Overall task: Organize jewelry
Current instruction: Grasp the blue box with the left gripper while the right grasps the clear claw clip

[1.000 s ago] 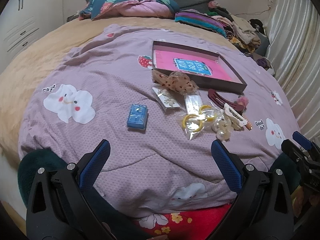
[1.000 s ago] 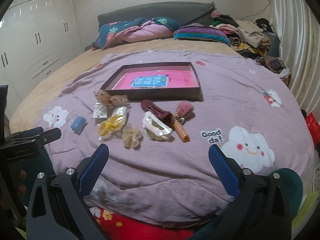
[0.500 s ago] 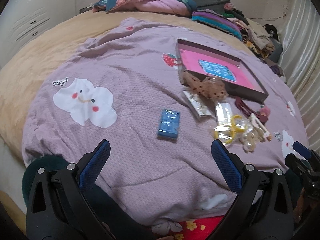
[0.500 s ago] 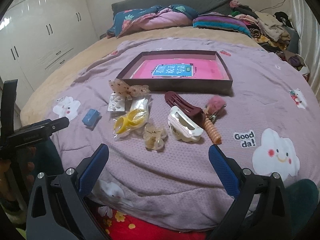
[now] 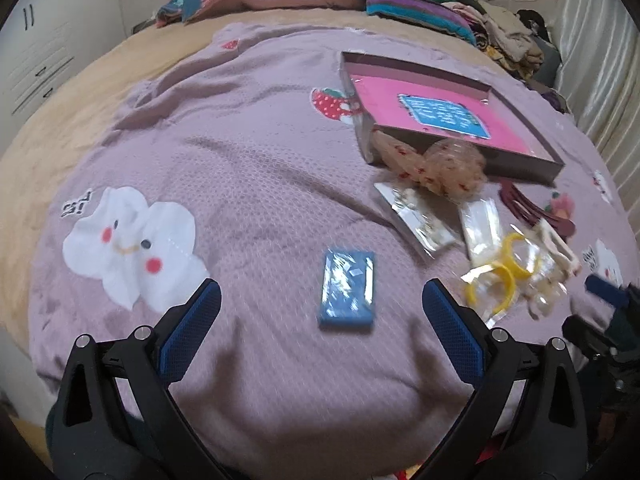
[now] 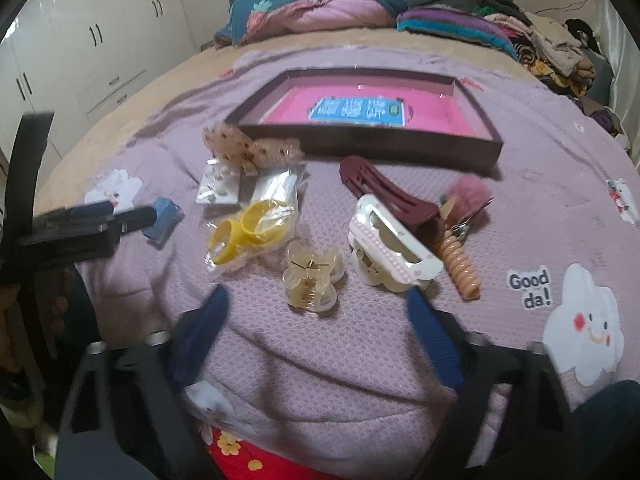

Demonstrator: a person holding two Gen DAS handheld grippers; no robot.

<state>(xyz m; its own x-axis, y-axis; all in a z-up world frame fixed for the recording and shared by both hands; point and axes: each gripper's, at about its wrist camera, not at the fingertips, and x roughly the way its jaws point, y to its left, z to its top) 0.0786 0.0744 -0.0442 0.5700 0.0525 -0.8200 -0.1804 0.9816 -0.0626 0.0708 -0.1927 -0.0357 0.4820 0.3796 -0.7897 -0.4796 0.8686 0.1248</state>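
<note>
A dark tray with a pink floor (image 5: 456, 84) (image 6: 472, 152) lies on the purple bedspread. In front of it lie a small blue box (image 5: 347, 289) (image 6: 162, 218), bagged yellow bangles (image 5: 500, 276) (image 6: 250, 232), a clear claw clip (image 6: 311, 276), a white claw clip (image 6: 390, 246), a maroon clip (image 6: 386, 194), a peach spiral tie (image 6: 460, 264), a lace bow (image 5: 448, 168) (image 6: 248, 148) and earring cards (image 5: 420, 216). My left gripper (image 5: 320, 312) is open, just short of the blue box. My right gripper (image 6: 316, 328) is open, just short of the clear clip.
The bed's near edge lies under both grippers. Pillows and folded clothes (image 6: 460, 28) are piled at the headboard. White wardrobes (image 6: 80, 60) stand to the left, a curtain (image 5: 600, 60) to the right. Each gripper shows at the edge of the other's view.
Both grippers have moved forward and down toward the bed. The blue box now sits between my left fingers' line; the clear clip sits close before my right gripper. Nothing was grasped.
</note>
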